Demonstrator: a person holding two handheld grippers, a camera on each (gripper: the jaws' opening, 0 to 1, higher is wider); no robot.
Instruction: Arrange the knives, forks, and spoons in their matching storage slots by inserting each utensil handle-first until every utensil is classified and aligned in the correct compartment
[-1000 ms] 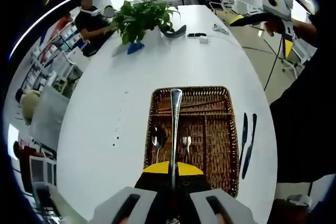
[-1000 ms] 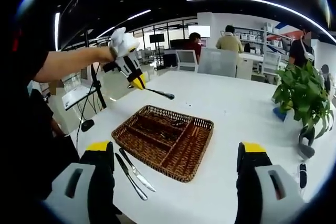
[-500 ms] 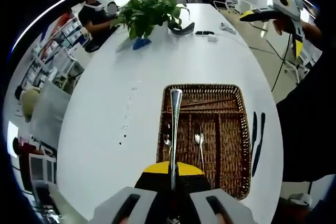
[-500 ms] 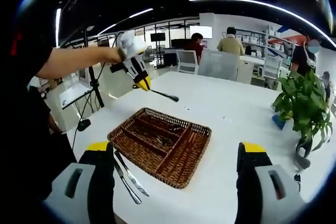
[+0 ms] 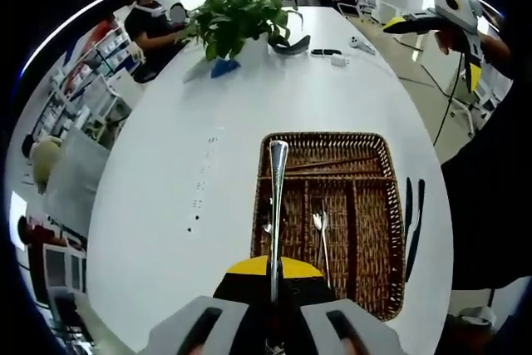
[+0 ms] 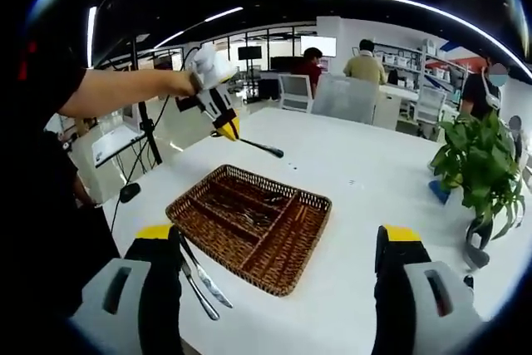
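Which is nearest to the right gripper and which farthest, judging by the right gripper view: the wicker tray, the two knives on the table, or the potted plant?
1. The two knives, just beyond the right gripper's left-hand jaw.
2. The wicker tray, mid-table, just past the knives.
3. The potted plant, far off at the right edge.

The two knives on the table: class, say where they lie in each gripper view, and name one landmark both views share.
Left gripper view: the knives lie side by side on the table, just right of the basket.
Right gripper view: the knives lie lower left, beside the basket's near edge.
Shared landmark: the plant.
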